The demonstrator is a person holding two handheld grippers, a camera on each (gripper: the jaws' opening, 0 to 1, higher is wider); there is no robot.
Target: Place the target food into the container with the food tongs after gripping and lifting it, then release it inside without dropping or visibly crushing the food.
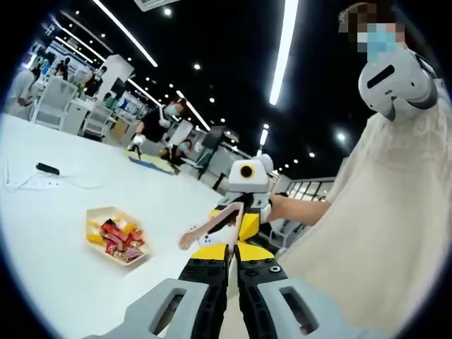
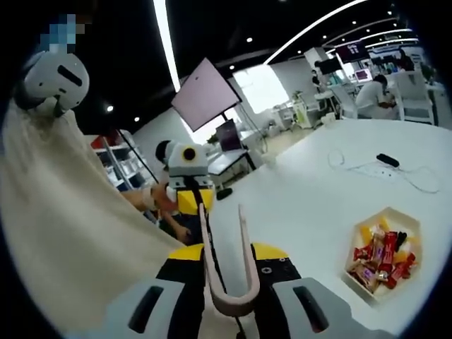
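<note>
Right claw gripping food tongs, snack container well apart

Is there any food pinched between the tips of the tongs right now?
No. In the right gripper view the tongs stand with their two arms apart and nothing between the tips, while the wrapped snacks lie in the tray on the white table.

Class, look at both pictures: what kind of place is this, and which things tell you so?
Probably a large open-plan office or lab. Long strip lights run across a dark ceiling, rows of desks with seated people line the far side, and a wide white table holds a tray of wrapped snacks.
</note>
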